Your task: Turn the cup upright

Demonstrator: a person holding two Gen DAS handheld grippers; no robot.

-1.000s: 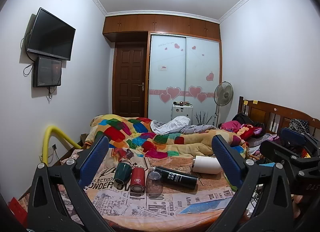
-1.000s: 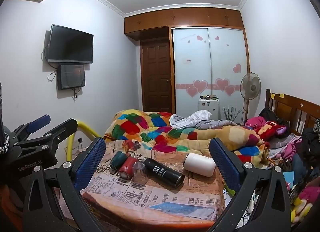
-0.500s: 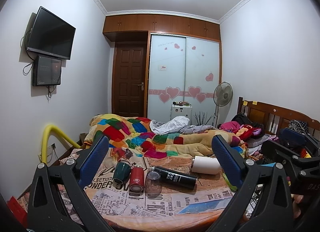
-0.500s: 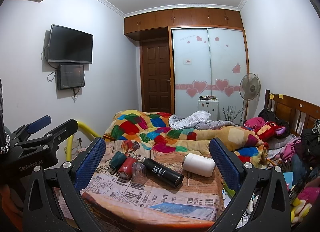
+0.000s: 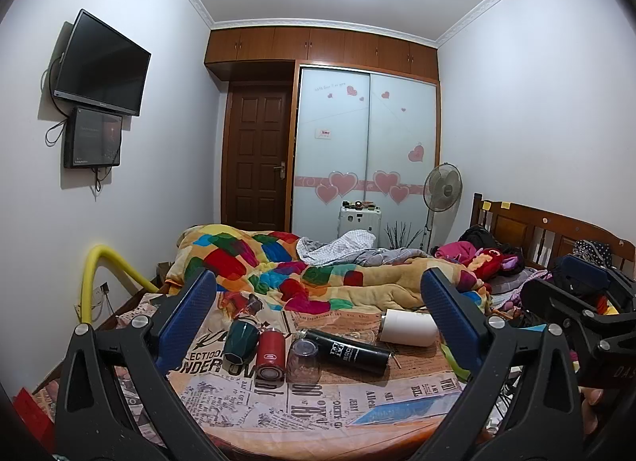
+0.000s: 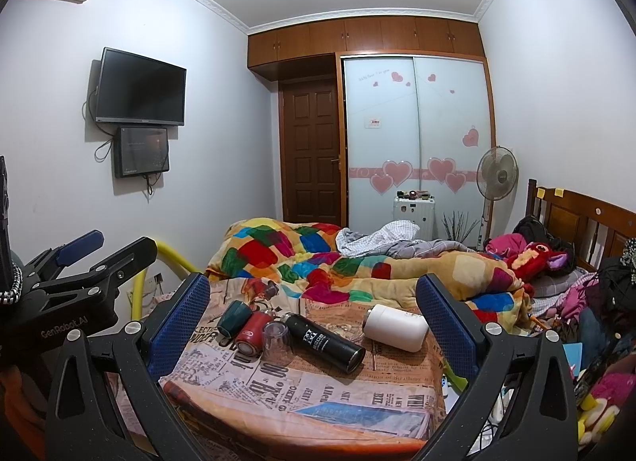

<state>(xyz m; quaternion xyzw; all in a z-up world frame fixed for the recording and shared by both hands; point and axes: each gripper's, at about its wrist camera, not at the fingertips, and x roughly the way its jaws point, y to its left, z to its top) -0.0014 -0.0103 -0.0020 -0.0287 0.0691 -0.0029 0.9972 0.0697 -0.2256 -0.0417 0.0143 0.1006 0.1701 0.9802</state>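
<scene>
Several drinking vessels lie on their sides on a newspaper-print cloth point(image 5: 278, 401) over the bed's near end: a dark green cup point(image 5: 240, 341) point(image 6: 233, 316), a red cup point(image 5: 270, 354) point(image 6: 251, 331), a clear glass cup point(image 5: 303, 359) point(image 6: 275, 341), a black flask point(image 5: 345, 350) point(image 6: 325, 341) and a white bottle point(image 5: 409, 327) point(image 6: 395, 327). My left gripper point(image 5: 316, 318) is open and empty, held back from them. My right gripper point(image 6: 312, 318) is open and empty, also well short of the cups. Each gripper shows at the other view's edge.
A colourful quilt point(image 5: 278, 266) is heaped behind the cloth. A wooden headboard point(image 5: 556, 230) and piled clothes stand at the right. A yellow tube point(image 5: 99, 270) arches at the left by the wall. A fan point(image 5: 442, 186), wardrobe and door are at the back.
Both views have drifted only slightly; the cups and bottles lie as before and both grippers stay open.
</scene>
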